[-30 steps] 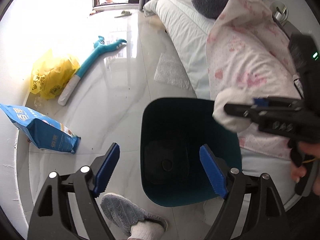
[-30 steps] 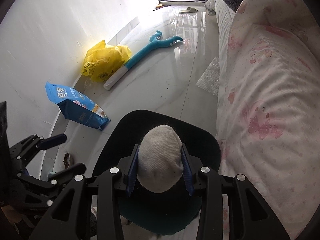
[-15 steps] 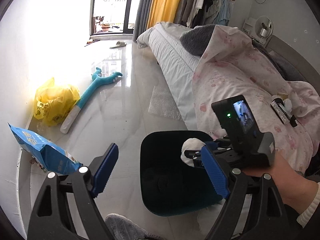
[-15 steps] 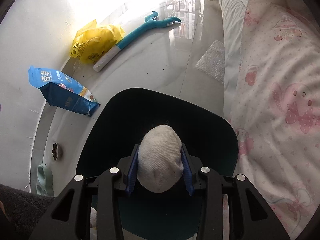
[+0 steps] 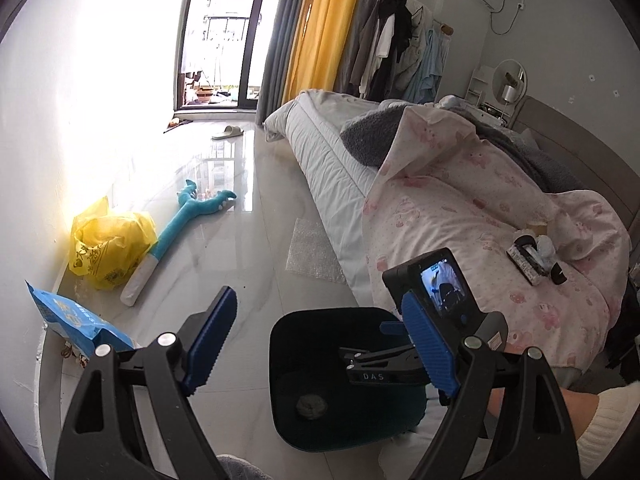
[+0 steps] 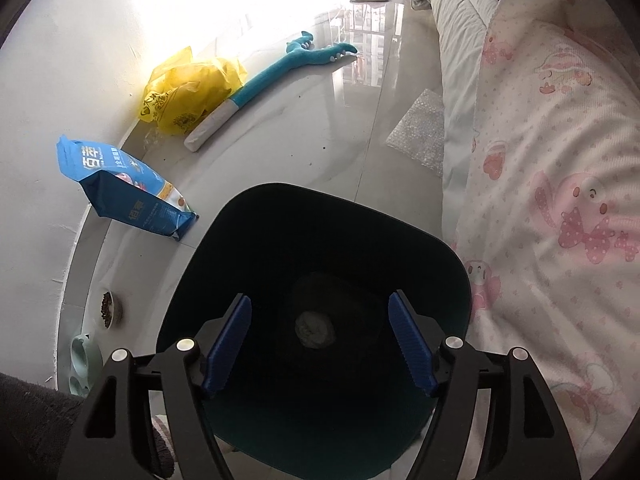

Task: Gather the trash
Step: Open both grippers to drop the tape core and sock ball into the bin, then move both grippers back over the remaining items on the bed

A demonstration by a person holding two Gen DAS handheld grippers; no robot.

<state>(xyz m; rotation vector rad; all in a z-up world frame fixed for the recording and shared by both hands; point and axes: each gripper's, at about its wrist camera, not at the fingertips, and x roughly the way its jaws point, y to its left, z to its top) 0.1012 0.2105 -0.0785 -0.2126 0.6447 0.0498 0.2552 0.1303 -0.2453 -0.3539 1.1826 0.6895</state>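
Observation:
A dark teal bin [image 6: 248,216] stands on the floor beside the bed. A crumpled whitish wad [image 6: 315,327] lies loose on its bottom, also seen in the left wrist view as the wad [image 5: 310,406]. My right gripper [image 6: 319,300] hangs over the bin mouth, its jaws opening with nothing between the blue pads. In the left wrist view the right gripper [image 5: 372,344] reaches over the bin [image 5: 280,344] from the right. My left gripper [image 5: 318,296] is open and holds nothing, above the bin's near side. A small packet and tissue wads [image 5: 528,258] lie on the pink quilt.
Along the wall lie a yellow plastic bag [image 6: 188,92], a blue pet food bag [image 6: 124,188] and a teal plush toy [image 6: 280,68]. Bubble wrap [image 6: 420,132] sits by the bed [image 6: 560,160]. A pet bowl [image 6: 107,308] sits at lower left, a slipper [image 5: 227,133] near the balcony door.
The right jaws have spread and the white wad has dropped out of them to the bin's bottom. The left gripper rose and tilted up, so more of the room shows.

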